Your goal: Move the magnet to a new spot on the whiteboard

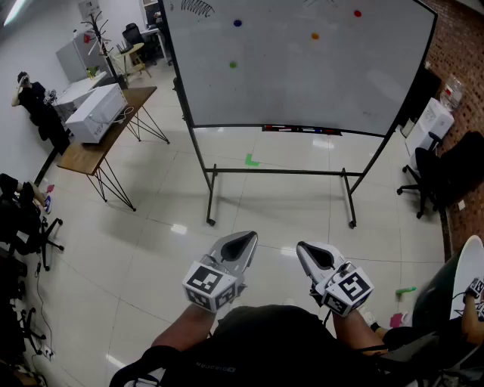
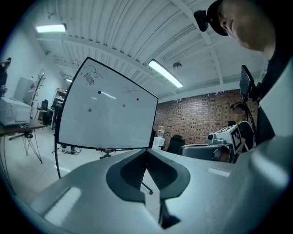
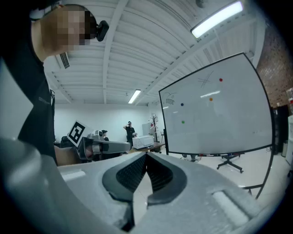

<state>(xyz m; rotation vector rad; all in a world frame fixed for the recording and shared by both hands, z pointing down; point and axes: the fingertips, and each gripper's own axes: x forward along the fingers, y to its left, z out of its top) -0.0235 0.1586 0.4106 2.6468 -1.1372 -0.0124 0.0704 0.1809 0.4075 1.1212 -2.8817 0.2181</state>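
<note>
- Presently, the jaws of the left gripper (image 1: pixel 243 240) and right gripper (image 1: pixel 306 249) are pressed together, nothing pinched.
- Well apart at twelve o'clock, a blue magnet (image 1: pixel 237 23), green magnet (image 1: pixel 232 65), orange magnet (image 1: pixel 314 35) and red magnet (image 1: pixel 357 13) are stuck on the whiteboard (image 1: pixel 302 83).
- Unless spread first, the jaws are likely to knock a magnet off.
- The freestanding whiteboard may be shoved back if pressed hard.
- The wrong magnet could be taken, as none is singled out.

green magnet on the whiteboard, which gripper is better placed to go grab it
Left, marginally. The green magnet sits left of centre on the whiteboard, roughly straight ahead of the left gripper; the right gripper is offset further right. Both are shut, empty and far from it.
</note>
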